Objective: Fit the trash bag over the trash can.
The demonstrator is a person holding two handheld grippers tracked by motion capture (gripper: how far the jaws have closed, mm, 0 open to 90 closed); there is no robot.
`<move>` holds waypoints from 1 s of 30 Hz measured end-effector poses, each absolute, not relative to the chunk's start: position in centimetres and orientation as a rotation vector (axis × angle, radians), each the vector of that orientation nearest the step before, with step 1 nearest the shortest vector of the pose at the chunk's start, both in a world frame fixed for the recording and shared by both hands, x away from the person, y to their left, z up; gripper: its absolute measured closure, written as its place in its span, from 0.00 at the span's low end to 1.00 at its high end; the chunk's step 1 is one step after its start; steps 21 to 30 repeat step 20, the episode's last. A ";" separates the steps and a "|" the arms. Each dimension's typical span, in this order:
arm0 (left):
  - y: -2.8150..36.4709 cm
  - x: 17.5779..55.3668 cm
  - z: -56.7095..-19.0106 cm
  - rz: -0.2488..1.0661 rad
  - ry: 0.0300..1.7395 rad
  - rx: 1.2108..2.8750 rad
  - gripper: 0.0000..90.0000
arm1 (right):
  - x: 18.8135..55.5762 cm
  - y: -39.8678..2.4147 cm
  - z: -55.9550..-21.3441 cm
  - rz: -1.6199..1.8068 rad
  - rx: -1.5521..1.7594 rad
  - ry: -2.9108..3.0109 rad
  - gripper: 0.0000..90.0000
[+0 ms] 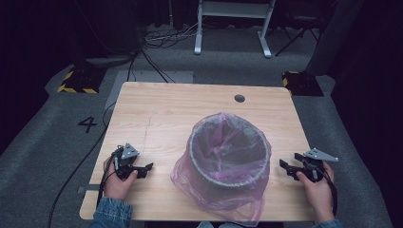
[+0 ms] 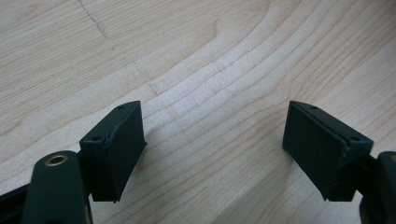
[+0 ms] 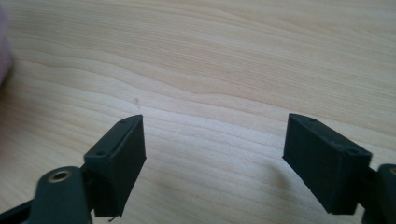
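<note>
We hold left gripper (image 1: pixel 142 169) and right gripper (image 1: pixel 287 167) fingers wide at the worktop's (image 1: pixel 157 109) near edge, flanking the bagged bin (image 1: pixel 228 154) for a two-sided grab.

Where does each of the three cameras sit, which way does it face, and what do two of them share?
High view: above the person's side, looking forward and down on the table, the bin lined with a pink bag, the left gripper, the right gripper and both hands.
Left gripper view: rides the left gripper, facing bare wood; jaws apart.
Right gripper view: rides the right gripper, likewise.
Shared: both gripper views show open black jaws over wood.
</note>
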State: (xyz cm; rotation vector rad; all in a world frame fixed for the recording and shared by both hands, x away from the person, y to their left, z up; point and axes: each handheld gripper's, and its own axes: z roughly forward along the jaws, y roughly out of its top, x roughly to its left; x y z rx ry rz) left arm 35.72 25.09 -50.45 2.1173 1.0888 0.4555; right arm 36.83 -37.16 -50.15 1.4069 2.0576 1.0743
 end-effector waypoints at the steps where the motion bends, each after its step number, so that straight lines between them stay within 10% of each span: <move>1: 25.1 35.7 -50.5 0.456 1.089 2.117 0.23 | 37.2 -37.2 -50.2 1.042 1.442 2.076 0.21; 8: 25.1 35.8 -50.5 0.447 1.092 2.114 0.23 | 38.5 -36.5 -50.5 0.868 1.465 2.076 0.00; 30: 25.0 36.1 -50.5 0.452 1.096 2.118 0.20 | 40.0 -36.6 -50.5 0.913 1.345 2.201 0.00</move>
